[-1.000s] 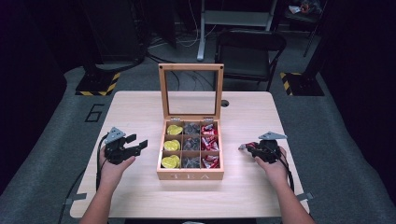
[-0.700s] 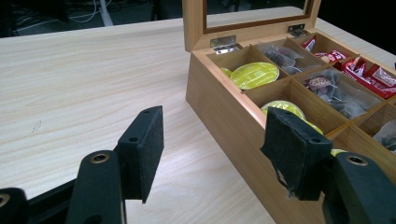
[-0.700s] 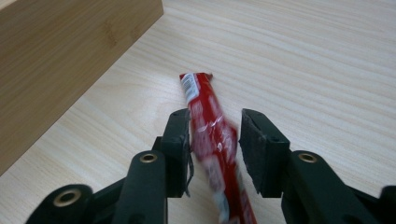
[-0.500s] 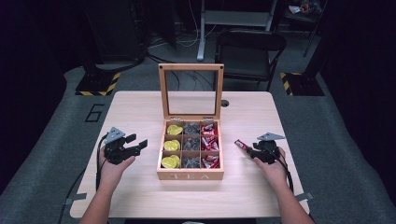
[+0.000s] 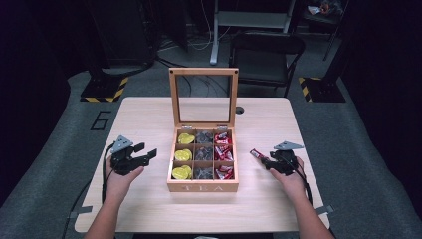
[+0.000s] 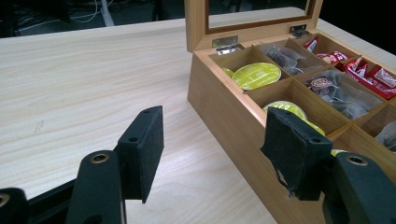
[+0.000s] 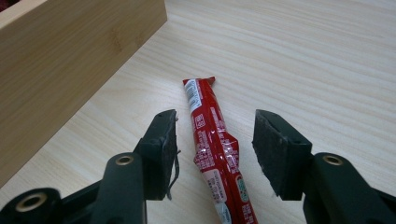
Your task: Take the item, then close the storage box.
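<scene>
Here's the table (image 5: 149, 119), pale wood, and in the middle of it the tea box (image 5: 203, 186), lid (image 5: 203, 96) standing upright at the back. 9 compartments in a 3 by 3 grid: yellow pods (image 5: 182, 155) down the left column, dark bags (image 5: 203, 154) down the middle, red packets (image 5: 224, 153) down the right.

On the box's right, the right gripper (image 5: 269, 161) sits low over the table. Its jaws have just been opening, and they stand apart now with the red stick (image 7: 214, 149) lying flat on the wood between them, neither pad pressing on it. From above, the stick (image 5: 256, 153) pokes out of the jaws toward the box, near its right wall but not touching.

Over on the left, the left gripper (image 5: 143, 155) is held just beside the box's left wall, jaws apart, nothing between them. In its own view the pads frame bare table and the box's near edge, pods (image 6: 256, 75) showing beyond.
</scene>
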`<state>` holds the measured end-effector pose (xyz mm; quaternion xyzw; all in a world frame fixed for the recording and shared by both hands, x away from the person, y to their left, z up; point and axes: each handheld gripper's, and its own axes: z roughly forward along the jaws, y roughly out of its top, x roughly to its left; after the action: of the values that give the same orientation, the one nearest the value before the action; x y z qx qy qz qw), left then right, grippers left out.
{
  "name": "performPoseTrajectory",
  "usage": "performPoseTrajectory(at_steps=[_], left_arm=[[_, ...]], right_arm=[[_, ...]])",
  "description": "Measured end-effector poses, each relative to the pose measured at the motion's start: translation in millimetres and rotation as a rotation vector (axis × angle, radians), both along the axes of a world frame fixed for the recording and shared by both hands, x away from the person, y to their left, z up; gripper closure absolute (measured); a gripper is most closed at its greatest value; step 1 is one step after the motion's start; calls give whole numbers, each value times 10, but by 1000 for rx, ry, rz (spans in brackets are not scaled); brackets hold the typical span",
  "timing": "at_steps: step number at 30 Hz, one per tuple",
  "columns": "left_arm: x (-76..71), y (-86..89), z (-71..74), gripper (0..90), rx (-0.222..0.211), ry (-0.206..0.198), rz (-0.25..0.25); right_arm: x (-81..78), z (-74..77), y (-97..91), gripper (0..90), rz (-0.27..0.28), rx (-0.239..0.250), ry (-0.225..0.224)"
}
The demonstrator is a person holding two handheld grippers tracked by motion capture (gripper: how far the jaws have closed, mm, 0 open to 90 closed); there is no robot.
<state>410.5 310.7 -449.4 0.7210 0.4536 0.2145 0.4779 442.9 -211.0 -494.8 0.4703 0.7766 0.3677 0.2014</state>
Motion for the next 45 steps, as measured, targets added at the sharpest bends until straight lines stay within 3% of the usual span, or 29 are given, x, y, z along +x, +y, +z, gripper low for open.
performPoseTrajectory(at_steps=[10,23,36,45], left_arm=[[3,3,6,383,-2,-4,1],[4,-5,5,383,1,-4,-1],[6,1,0,381,-4,3,0],[16,-4,22,376,-28,14,-5]], right_arm=[[-32,60,50,459,27,-17,-18],[-8,225,104,425,47,40,-20],[74,418,178,419,87,21,-33],[121,597,193,454,82,48,-46]])
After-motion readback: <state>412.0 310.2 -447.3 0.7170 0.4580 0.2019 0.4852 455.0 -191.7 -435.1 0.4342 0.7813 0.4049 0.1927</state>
